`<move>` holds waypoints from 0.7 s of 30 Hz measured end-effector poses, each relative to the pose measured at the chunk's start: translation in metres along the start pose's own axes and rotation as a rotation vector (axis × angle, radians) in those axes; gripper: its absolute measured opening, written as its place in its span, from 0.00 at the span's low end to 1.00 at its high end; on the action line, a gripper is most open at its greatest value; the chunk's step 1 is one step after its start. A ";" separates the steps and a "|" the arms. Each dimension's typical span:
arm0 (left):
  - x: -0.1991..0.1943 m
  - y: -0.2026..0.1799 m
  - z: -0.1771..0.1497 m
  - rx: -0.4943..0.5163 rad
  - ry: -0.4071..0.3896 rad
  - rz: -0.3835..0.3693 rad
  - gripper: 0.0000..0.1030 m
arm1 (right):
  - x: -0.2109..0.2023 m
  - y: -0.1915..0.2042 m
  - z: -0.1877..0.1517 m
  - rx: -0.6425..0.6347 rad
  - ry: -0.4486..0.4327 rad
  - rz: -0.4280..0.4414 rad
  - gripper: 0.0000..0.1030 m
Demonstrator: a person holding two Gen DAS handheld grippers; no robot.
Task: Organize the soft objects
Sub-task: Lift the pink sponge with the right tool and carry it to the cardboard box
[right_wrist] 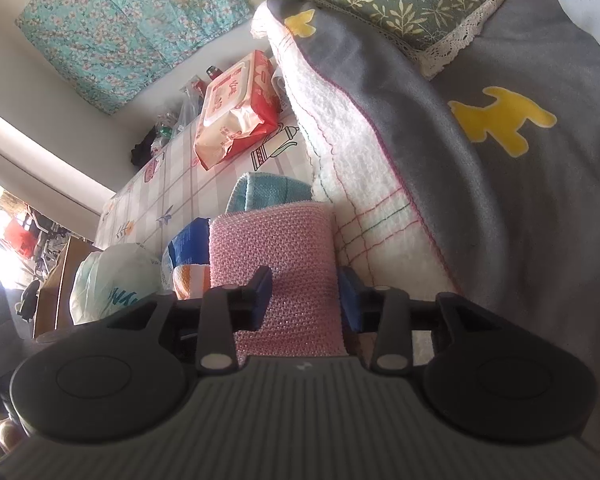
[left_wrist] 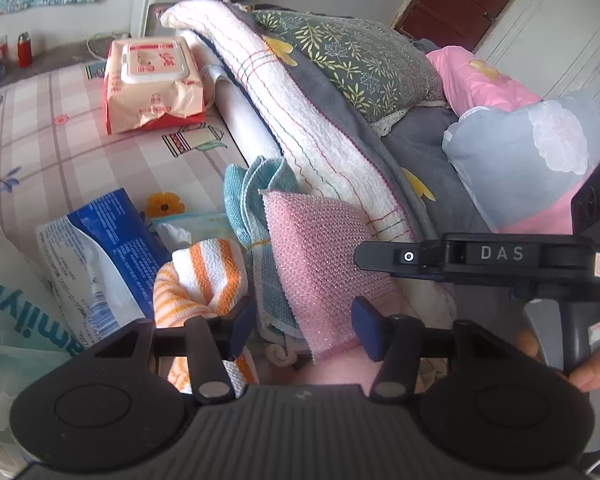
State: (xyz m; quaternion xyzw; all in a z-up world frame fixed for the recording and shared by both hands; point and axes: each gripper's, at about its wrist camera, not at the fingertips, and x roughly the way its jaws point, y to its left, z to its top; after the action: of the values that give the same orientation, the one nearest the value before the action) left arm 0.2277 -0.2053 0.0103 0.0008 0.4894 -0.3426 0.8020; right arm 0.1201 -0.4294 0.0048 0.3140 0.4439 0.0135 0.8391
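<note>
Looking along our left gripper (left_wrist: 304, 330), we saw parted jaws holding nothing, the pink cloth (left_wrist: 320, 256) stacked on the teal cloth (left_wrist: 256, 188). Through our right gripper (right_wrist: 304, 300), pads flanked that pink cloth (right_wrist: 276, 256) loosely; withdrawing seemed next.

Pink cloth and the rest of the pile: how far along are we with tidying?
Done: the pink cloth lies folded on the teal cloth, beside the white blanket. In hand: nothing is gripped. The right claw straddles the pink cloth, its fingers apparently not pressing; the left claw is open over the stack. Left: the orange striped cloth sits crumpled beside the stack, unfolded.
</note>
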 end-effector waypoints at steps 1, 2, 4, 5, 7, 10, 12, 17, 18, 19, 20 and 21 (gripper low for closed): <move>-0.001 -0.003 -0.001 0.023 -0.012 0.009 0.53 | 0.001 -0.001 0.000 0.001 0.002 0.003 0.40; -0.002 -0.006 -0.002 0.048 -0.020 0.020 0.53 | 0.001 -0.002 -0.001 0.005 0.004 0.006 0.40; 0.000 -0.011 -0.003 0.083 -0.027 0.039 0.53 | 0.002 -0.003 -0.001 0.015 0.008 0.017 0.41; 0.002 -0.013 -0.003 0.091 -0.029 0.043 0.52 | 0.003 -0.004 -0.002 0.019 0.008 0.018 0.41; 0.003 -0.016 -0.004 0.104 -0.042 0.045 0.52 | 0.003 -0.003 -0.002 0.018 0.007 0.018 0.41; -0.002 -0.020 -0.004 0.129 -0.082 0.062 0.52 | 0.002 -0.002 -0.002 0.012 0.006 0.016 0.41; -0.006 -0.023 -0.004 0.153 -0.101 0.057 0.52 | 0.003 -0.001 -0.002 0.004 0.006 0.013 0.41; 0.003 -0.025 -0.001 0.165 -0.078 0.063 0.52 | 0.004 0.000 -0.002 0.003 0.006 0.016 0.41; 0.006 -0.024 -0.001 0.160 -0.065 0.061 0.52 | 0.004 0.000 -0.002 0.003 0.006 0.018 0.41; 0.009 -0.022 -0.002 0.151 -0.056 0.054 0.52 | 0.005 0.001 -0.003 0.002 0.007 0.018 0.41; 0.010 -0.021 -0.002 0.142 -0.052 0.045 0.52 | 0.005 0.002 -0.003 -0.002 0.008 0.012 0.41; 0.011 -0.020 -0.002 0.134 -0.048 0.035 0.52 | 0.006 0.003 -0.004 -0.005 0.007 0.010 0.42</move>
State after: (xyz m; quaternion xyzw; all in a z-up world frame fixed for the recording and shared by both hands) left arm 0.2189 -0.2260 0.0070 0.0550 0.4458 -0.3603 0.8176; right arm 0.1214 -0.4238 0.0006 0.3141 0.4452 0.0200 0.8383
